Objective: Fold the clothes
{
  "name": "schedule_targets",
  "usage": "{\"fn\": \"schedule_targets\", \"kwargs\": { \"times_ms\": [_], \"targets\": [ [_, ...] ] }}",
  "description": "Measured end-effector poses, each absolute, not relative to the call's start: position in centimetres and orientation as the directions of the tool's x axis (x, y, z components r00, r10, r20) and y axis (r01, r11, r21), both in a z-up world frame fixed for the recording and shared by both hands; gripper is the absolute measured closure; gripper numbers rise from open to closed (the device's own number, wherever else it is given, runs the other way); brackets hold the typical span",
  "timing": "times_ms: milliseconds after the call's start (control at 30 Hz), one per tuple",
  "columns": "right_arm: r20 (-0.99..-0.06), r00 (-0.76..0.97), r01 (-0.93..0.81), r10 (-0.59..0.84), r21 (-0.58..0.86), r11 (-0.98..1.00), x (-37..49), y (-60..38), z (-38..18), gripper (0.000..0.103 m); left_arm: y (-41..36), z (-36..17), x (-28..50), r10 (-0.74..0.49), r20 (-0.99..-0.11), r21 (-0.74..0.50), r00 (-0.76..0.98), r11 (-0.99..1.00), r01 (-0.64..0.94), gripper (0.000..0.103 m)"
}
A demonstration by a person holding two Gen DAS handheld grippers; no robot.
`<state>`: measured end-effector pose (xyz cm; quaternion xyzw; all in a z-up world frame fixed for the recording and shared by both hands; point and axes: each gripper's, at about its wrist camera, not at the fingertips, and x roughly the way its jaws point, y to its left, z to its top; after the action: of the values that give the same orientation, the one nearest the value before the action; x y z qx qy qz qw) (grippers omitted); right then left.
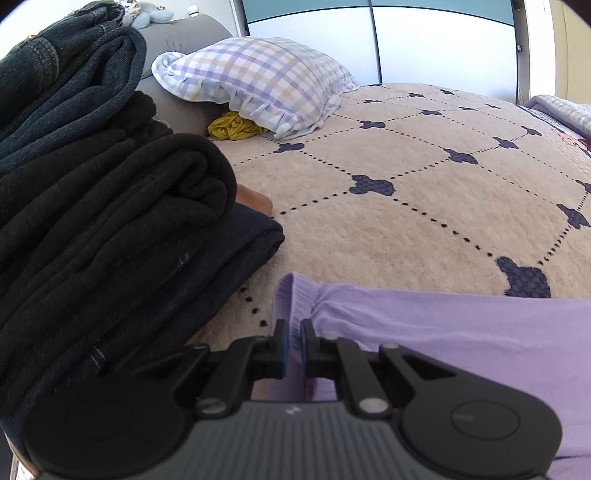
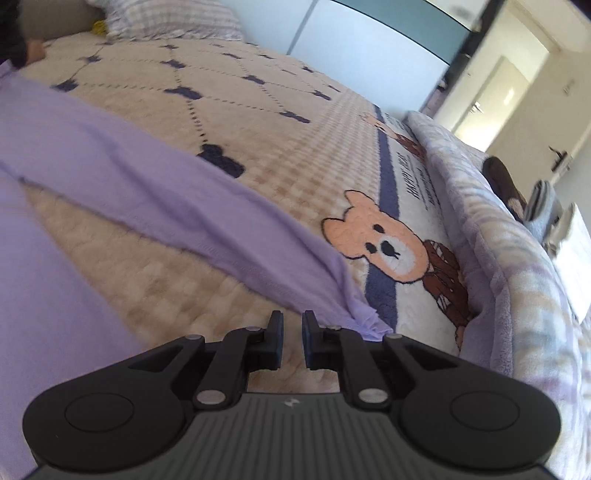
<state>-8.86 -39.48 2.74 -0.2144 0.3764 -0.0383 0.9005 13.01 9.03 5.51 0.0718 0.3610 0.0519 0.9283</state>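
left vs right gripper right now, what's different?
Left gripper is shut on the ribbed cuff of the purple top; right gripper has nothing between its fingers, only a narrow gap, the purple sleeve lying just beside it. Left sits next to the dark folded stack; right near the bear print. Both hover low over the bed blanket.

left wrist: low, close, toward pillow (image 1: 255, 79) | right wrist: tilted | shared: blanket (image 1: 406, 206)

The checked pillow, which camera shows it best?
The left wrist view: the checked pillow sits sharp and whole against the grey headboard, its frill over a yellow cloth. The right wrist view catches only a blurred part at its top edge.
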Motion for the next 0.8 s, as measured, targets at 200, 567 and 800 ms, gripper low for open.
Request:
{"fn": "schedule_targets", "kwargs": {
  "times_ms": [200, 567, 800],
  "targets": [
    [-0.624, 0.761, -0.041, -0.176, -0.318, 0.947, -8.7, -42.0, 5.7, 0.082, 9.1, 5.5, 13.3, 0.149, -0.666, 0.172, 0.731, 0.984, -0.044, 0.096],
    [-0.734, 0.678, 0.146, -0.034, 0.089, 0.985, -1.9, -49.9, 3.9, 0.078, 8.9, 5.4, 13.1, 0.147, -0.667, 0.18, 0.73, 0.983, -0.034, 0.096],
    [-0.653, 0.73, -0.073, -0.201, -0.368, 0.927, -6.4, -40.9, 3.0, 0.081, 8.9, 5.4, 13.0, 0.145, -0.668, 0.182, 0.73, 0.983, -0.029, 0.096]
  ]
}}
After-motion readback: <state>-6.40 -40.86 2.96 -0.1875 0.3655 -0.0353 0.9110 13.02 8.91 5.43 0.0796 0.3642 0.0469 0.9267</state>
